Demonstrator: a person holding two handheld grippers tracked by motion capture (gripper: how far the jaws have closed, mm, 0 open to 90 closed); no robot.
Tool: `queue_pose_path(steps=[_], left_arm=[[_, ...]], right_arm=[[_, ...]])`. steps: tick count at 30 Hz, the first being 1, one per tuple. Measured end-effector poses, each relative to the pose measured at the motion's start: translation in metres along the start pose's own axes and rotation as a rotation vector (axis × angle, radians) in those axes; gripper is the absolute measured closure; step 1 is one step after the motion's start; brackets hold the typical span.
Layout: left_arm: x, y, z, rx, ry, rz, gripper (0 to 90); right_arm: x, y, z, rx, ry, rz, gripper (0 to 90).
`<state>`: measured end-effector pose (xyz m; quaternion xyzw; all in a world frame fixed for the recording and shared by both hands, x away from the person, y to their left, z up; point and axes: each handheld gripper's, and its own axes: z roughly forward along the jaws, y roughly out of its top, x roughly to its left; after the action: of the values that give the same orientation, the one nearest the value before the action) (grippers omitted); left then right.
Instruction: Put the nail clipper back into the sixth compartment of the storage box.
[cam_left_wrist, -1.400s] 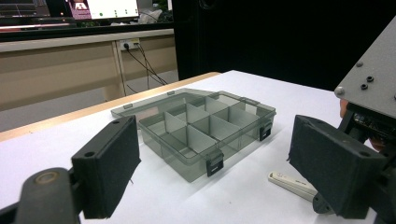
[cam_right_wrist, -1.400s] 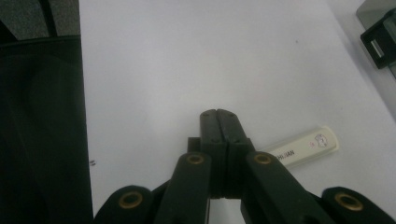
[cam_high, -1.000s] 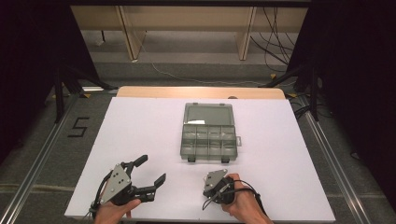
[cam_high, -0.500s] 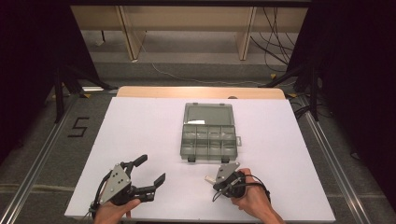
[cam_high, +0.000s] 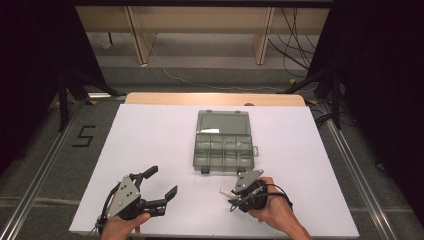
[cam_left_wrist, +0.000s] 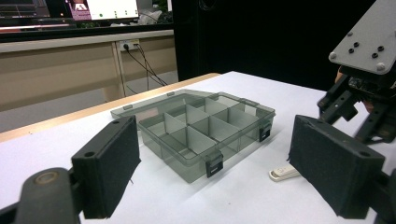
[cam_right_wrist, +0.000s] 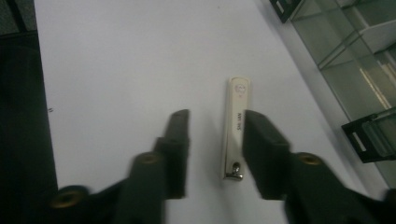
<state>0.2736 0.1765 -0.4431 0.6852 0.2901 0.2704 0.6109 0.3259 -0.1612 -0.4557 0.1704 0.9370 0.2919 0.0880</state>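
High view first: a white, matte, flat table top (cam_high: 160, 145) with a smoky grey see-through plastic organiser box (cam_high: 223, 142) sitting around the middle of it. Its lid is flipped open flat on the far side, and two little black latches sit on the near wall. From the left gripper view the box (cam_left_wrist: 196, 133) has thin clear dividers cutting it into what looks like eight square-ish compartments in two rows, and every compartment I can see into has nothing in it.

One small item on the table: a slim, cream-and-silver metal nail clipper (cam_right_wrist: 236, 127), a flat bar shape with a rivet at the near end and some tiny print I can't read. It lies flat on the white surface just in front of the box's near edge, not inside it.

Two grippers, one per hand. The left gripper (cam_high: 161, 183) has its blocky black jaws with felt-like pads spread wide, nothing between them, hovering near the front left of the table. The right gripper (cam_right_wrist: 215, 135) has just been opening its jaws; they now stand parted with the clipper lying between them, close to the right-hand jaw, pads not squeezing it.
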Motion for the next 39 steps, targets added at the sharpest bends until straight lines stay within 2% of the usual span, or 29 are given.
queue_pose_path(steps=[1, 2, 3, 4, 6, 8, 13, 21, 24, 28, 32, 39], left_arm=[[0.0, 0.0, 0.0, 0.0, 0.0, 0.0, 15.8], [0.0, 0.0, 0.0, -0.001, -0.001, 0.0, 15.8], [0.0, 0.0, 0.0, 0.0, 0.0, 0.0, 15.8], [0.0, 0.0, 0.0, 0.0, -0.002, 0.002, 15.8], [-0.001, 0.0, 0.0, -0.001, -0.002, -0.001, 15.8], [-0.001, 0.0, 0.0, 0.0, -0.002, -0.001, 15.8], [0.0, 0.0, 0.001, -0.012, -0.007, 0.001, 15.8], [0.0, -0.001, 0.001, 0.002, -0.003, 0.0, 15.8], [0.0, -0.001, 0.001, 0.003, -0.004, 0.006, 15.8], [0.0, -0.001, 0.001, 0.002, -0.003, 0.0, 15.8], [0.0, -0.001, 0.001, 0.002, -0.003, 0.002, 15.8], [0.0, -0.001, 0.001, 0.003, -0.005, 0.002, 15.8]], right_arm=[[0.0, 0.0, 0.0, 0.0, 0.0, 0.0, 56.3], [0.001, 0.002, -0.002, 0.019, 0.001, -0.003, 43.4], [0.001, 0.002, -0.002, 0.019, 0.001, -0.003, 43.4], [0.002, 0.002, -0.001, 0.045, -0.002, -0.004, 34.0], [0.0, 0.002, -0.001, 0.049, -0.015, -0.016, 31.8], [-0.001, 0.002, 0.0, 0.059, -0.014, -0.004, 28.1], [-0.005, 0.003, 0.005, 0.076, -0.014, 0.006, 28.2], [-0.015, 0.007, 0.013, 0.129, 0.0, 0.024, 33.5], [-0.019, 0.01, 0.015, 0.146, 0.003, 0.032, 38.5], [-0.02, 0.015, 0.018, 0.167, 0.033, 0.027, 46.4], [-0.021, 0.018, 0.02, 0.207, 0.039, 0.024, 54.5], [-0.023, 0.021, 0.022, 0.238, 0.047, 0.03, 61.7]])
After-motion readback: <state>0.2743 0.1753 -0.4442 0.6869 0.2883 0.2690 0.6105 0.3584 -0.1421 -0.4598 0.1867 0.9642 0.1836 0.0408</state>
